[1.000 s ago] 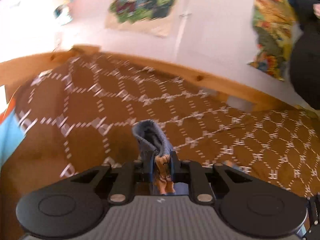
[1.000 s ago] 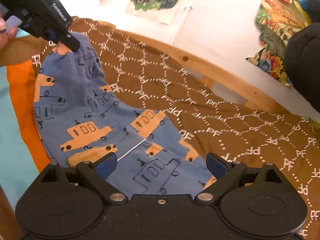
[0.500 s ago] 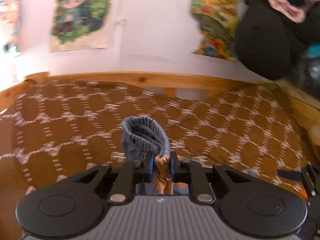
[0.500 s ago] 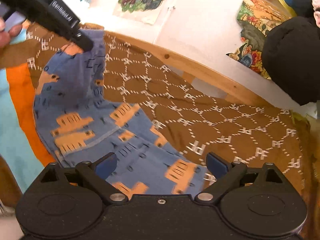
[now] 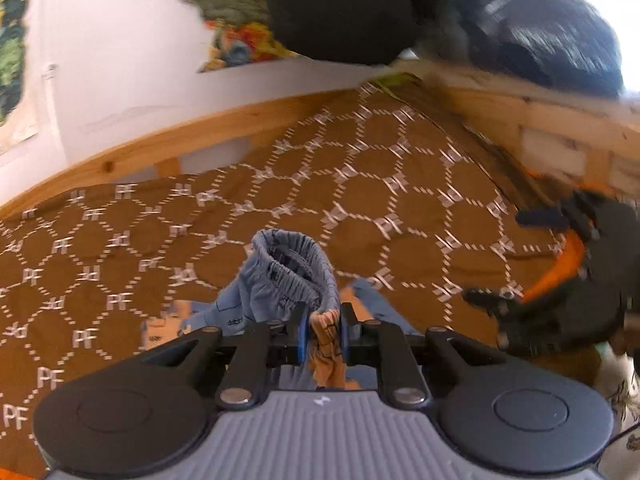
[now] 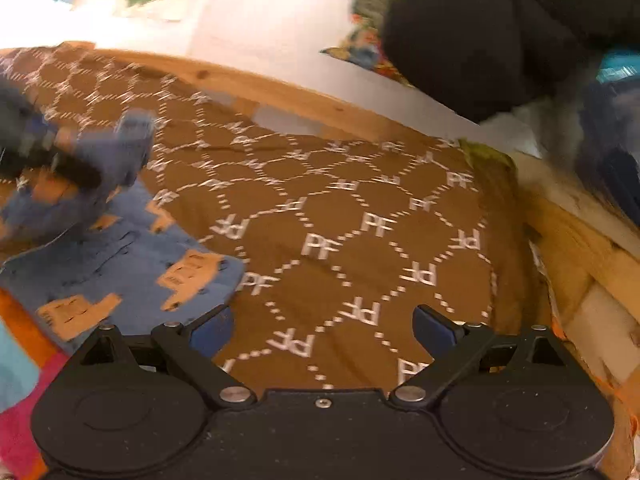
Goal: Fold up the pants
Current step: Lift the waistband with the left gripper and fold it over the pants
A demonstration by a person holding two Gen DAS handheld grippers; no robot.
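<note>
The bed point(image 6: 360, 216) fills most of what I see, spread with a brown cover printed in white dotted hexagons and "PF" letters. Its wooden frame point(image 5: 168, 140) runs along the far edge of the cover and turns down the right side, with a white wall behind it. Above the far right corner of the bed hangs a big black rounded bundle point(image 6: 472, 36), blurred, with colourful posters point(image 5: 228, 20) on the wall beside it.

The pants point(image 6: 120, 264), blue with orange vehicle prints, lie on the near left part of the bed; their lower part rests flat on the cover while the upper end is lifted off it. My left claw point(image 5: 324, 330) is clamped on a bunched fold of the pants near the elastic waistband point(image 5: 296, 268), which curls up in a loop just ahead of the pads. From the right camera that claw is only a dark blur over the raised cloth, at the bed's left side.

My right claw point(image 6: 324, 326) stands wide apart over bare brown cover, right of the pants' edge, gripping nothing.
</note>
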